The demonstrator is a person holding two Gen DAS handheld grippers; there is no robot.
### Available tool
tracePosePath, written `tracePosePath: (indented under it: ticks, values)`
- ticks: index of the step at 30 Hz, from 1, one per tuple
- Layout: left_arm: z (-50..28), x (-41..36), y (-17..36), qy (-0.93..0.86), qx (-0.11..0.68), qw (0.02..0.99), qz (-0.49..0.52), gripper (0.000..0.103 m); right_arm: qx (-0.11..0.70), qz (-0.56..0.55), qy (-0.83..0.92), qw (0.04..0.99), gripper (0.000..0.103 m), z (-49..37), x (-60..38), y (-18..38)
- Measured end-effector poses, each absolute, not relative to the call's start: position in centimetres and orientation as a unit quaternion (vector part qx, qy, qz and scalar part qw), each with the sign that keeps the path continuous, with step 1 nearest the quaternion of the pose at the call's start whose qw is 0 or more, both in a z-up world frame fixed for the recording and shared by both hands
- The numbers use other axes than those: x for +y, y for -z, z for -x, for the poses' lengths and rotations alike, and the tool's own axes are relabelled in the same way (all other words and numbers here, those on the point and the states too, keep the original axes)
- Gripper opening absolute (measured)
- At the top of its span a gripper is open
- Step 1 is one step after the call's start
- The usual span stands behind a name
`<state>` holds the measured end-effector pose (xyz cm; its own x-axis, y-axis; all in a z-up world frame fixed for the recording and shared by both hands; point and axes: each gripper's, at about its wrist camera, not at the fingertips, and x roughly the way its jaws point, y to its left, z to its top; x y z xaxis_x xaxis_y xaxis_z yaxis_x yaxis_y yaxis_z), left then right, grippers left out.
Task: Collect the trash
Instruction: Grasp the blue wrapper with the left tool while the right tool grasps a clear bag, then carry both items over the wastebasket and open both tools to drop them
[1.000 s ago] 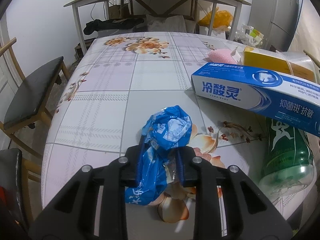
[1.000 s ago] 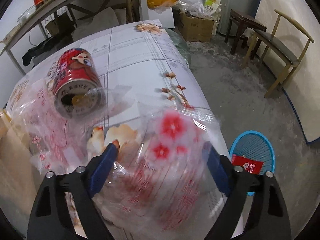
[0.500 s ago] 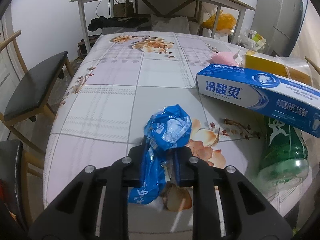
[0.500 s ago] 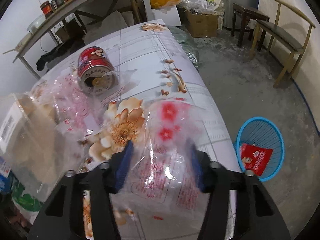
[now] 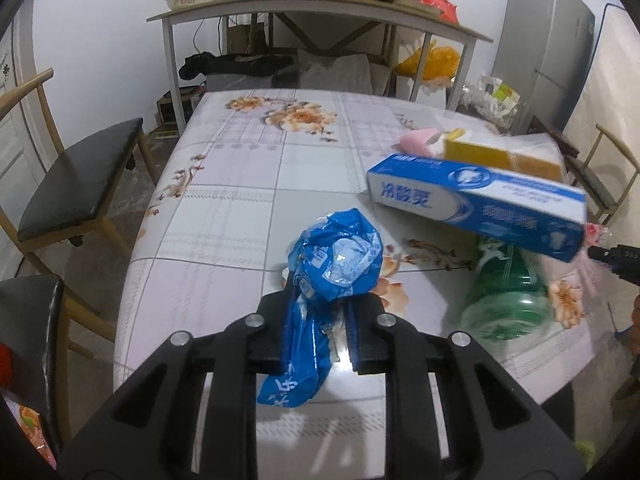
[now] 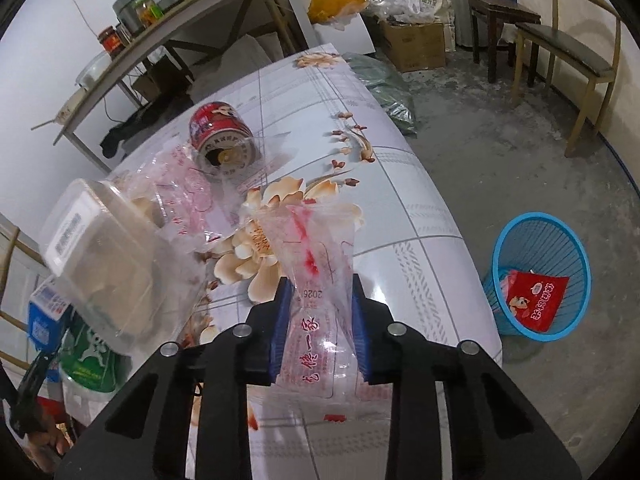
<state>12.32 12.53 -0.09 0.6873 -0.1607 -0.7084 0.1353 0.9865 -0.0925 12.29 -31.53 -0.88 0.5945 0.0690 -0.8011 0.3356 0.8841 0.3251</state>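
In the left wrist view my left gripper [image 5: 318, 320] is shut on a crumpled blue plastic wrapper [image 5: 334, 264], which hangs above the floral table [image 5: 224, 216]. In the right wrist view my right gripper [image 6: 320, 312] is closing on a clear plastic bag with red print [image 6: 318, 256]; both pads press its sides and it is bunched between them above the table [image 6: 420, 216]. A blue mesh waste basket [image 6: 538, 276] stands on the floor to the right, with a red packet [image 6: 534, 300] inside.
On the table lie a blue toothpaste box [image 5: 476, 204], a green bottle [image 5: 506, 296], a yellow box [image 5: 500, 158], a red can [image 6: 220, 142] and a clear plastic container [image 6: 104, 256]. Chairs [image 5: 76, 176] flank the table; a shelf table [image 5: 320, 12] stands behind.
The right jaws narrowed from wide apart onto the clear bag, bunching it and lifting it from the table. The left gripper rose and drew back with the blue wrapper.
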Motion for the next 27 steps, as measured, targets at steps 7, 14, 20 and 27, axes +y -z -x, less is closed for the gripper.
tracePosePath:
  ticks: [7, 14, 20, 27]
  values:
    - [-9.3, 11.1, -3.8, 0.118, 0.353, 0.928, 0.020, 0.019, 0.419, -0.252, 0.062, 0.870, 0.026, -9.8, -32.2, -0.3]
    - [-7.5, 6.5, -8.0, 0.190, 0.313, 0.930, 0.001, 0.019, 0.381, -0.277, 0.057, 0.880, 0.026, -6.7, -33.8, -2.1]
    - [-7.8, -1.8, -11.0, 0.304, 0.304, 0.903, -0.016, 0.019, 0.337, -0.303, 0.085, 0.888, 0.026, -2.4, -37.6, -3.8]
    - [-10.0, -16.7, -12.0, 0.455, 0.341, 0.822, -0.043, 0.020, 0.302, -0.376, 0.176, 0.858, 0.026, 4.3, -46.4, -2.1]
